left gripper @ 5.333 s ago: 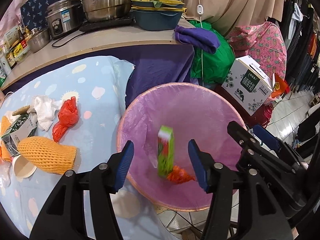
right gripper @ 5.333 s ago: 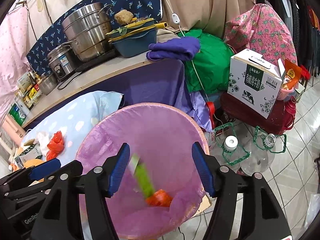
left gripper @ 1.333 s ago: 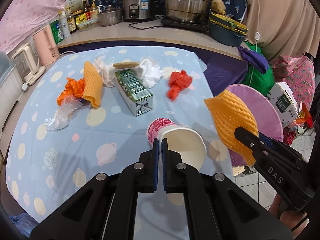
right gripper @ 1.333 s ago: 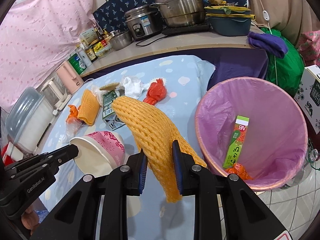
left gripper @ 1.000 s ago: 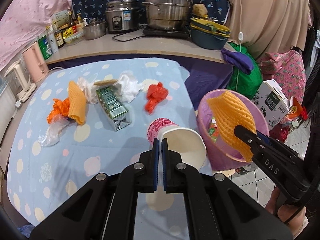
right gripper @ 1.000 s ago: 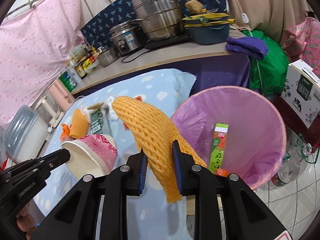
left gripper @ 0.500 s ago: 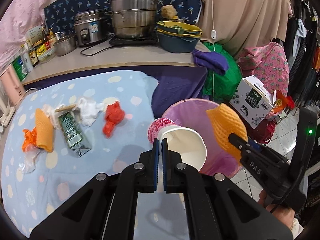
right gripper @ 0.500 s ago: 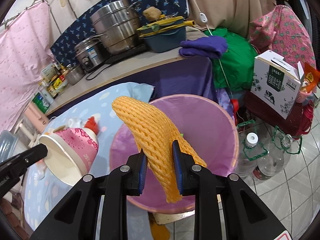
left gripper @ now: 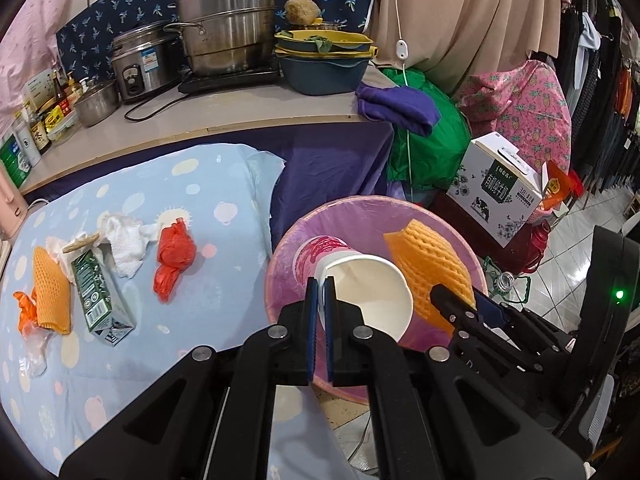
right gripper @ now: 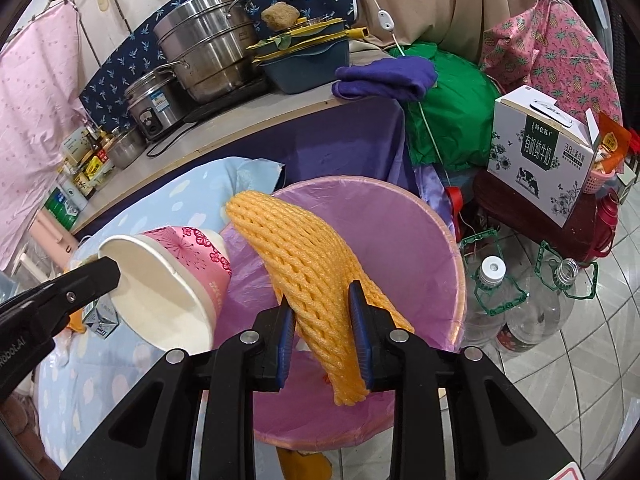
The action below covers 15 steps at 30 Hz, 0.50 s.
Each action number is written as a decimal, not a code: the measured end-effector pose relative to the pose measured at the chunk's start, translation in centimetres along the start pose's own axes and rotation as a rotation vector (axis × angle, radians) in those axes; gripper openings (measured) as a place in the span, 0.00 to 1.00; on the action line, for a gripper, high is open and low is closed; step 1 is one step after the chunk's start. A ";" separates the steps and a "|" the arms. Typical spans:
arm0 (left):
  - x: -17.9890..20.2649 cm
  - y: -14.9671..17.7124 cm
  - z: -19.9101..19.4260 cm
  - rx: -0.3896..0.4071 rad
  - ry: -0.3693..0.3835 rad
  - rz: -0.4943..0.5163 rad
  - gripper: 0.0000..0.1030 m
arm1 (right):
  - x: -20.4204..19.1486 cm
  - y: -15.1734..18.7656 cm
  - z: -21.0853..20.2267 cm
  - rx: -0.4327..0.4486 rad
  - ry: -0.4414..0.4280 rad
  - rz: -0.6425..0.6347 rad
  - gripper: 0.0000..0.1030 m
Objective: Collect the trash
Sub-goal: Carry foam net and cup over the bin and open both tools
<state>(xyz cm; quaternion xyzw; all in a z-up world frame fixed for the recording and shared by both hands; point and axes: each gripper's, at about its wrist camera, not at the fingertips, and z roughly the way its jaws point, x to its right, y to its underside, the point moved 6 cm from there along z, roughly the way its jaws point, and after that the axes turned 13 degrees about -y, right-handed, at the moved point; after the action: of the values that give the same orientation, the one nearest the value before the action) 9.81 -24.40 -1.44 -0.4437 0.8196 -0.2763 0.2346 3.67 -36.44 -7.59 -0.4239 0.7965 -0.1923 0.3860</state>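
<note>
You hold 2 items over the bin (left gripper: 280,264).
Left gripper (left gripper: 320,292) pinches the cup (left gripper: 360,280) rim; right gripper (right gripper: 324,320) clamps the net (right gripper: 304,256) at 3 o'clock.

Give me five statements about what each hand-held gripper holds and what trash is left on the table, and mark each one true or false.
1. The left hand-held gripper is shut on the rim of the paper cup. True.
2. The right hand-held gripper is open and empty. False: it is shut on the orange foam net.
3. Both held items are over the pink-lined trash bin. True.
4. The green carton is inside the bin. False: it lies on the dotted tablecloth.
5. A red plastic bag lies on the tablecloth. True.
</note>
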 end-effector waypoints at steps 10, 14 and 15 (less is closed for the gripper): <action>0.4 0.0 1.5 -0.017 -0.034 0.000 0.18 | 1.1 -0.9 -0.7 0.040 0.014 0.031 0.54; 0.0 0.1 1.6 -0.021 -0.040 -0.009 0.25 | 1.0 -1.0 -0.9 0.043 0.011 0.031 0.54; 0.0 0.1 1.6 -0.022 -0.041 -0.011 0.27 | 0.9 -1.0 -0.9 0.043 0.010 0.029 0.54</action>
<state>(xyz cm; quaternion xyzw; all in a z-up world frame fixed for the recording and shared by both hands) 10.78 -24.72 -2.63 -0.4564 0.8151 -0.2596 0.2448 3.19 -37.79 -6.80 -0.4028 0.8002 -0.2059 0.3937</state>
